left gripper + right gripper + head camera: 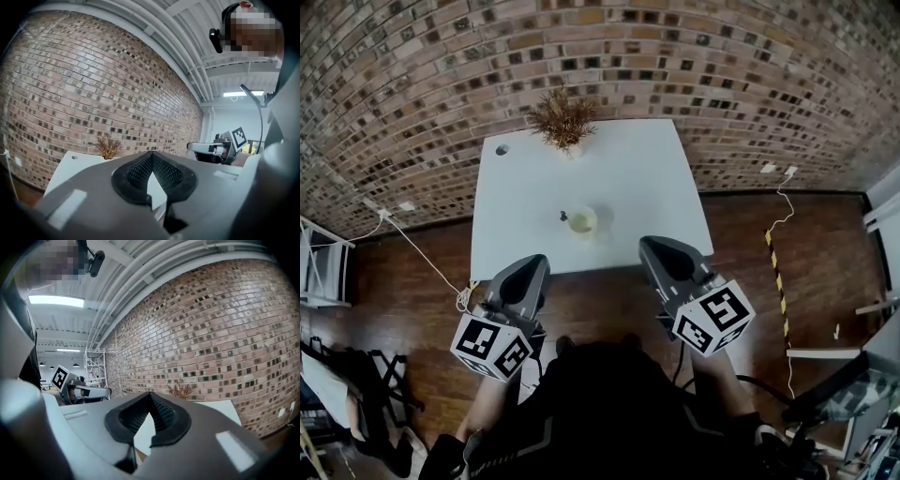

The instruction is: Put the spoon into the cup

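Note:
A pale cup [581, 221] stands near the middle of the white table [628, 178]. A small dark piece [564, 217] shows at the cup's left rim; it is too small to tell whether it is the spoon. Both grippers hover over the floor just short of the table's near edge, apart from the cup. My left gripper [536, 262] [151, 154] is shut, its ribbed pads meeting at the tip with nothing between them. My right gripper [649, 244] [151, 394] looks the same, shut and empty. The cup is hidden in both gripper views.
A dried plant in a small pot [562, 117] [108, 147] [180, 390] stands at the table's far edge by the brick wall [412, 84]. A round hole [502, 149] marks the far left corner. Cables [422, 253] cross the wooden floor; a chair frame [323, 262] is at left.

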Motion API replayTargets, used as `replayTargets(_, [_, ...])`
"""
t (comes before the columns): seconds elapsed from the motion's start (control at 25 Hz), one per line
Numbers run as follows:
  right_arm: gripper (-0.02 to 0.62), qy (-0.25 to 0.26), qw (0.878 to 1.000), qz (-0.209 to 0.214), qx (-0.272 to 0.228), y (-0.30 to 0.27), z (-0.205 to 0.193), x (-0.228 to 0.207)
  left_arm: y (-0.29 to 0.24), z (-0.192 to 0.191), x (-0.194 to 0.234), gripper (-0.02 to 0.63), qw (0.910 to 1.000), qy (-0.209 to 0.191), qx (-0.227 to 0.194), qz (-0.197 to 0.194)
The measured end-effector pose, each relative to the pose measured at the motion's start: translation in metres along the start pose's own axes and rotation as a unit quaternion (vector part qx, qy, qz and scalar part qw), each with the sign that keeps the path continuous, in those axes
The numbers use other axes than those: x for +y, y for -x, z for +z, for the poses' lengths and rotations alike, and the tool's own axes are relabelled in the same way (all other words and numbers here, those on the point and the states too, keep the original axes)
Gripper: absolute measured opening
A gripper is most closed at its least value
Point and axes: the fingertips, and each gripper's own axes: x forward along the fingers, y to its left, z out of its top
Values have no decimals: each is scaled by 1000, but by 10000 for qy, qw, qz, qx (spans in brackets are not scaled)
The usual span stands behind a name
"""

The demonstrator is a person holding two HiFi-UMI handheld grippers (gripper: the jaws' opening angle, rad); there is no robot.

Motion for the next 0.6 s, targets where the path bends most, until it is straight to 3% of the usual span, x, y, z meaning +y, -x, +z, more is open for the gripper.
replayTargets(0.6, [6, 35, 10000, -5, 16, -9, -2, 11, 11, 1, 13, 0, 9999, 34, 0, 141])
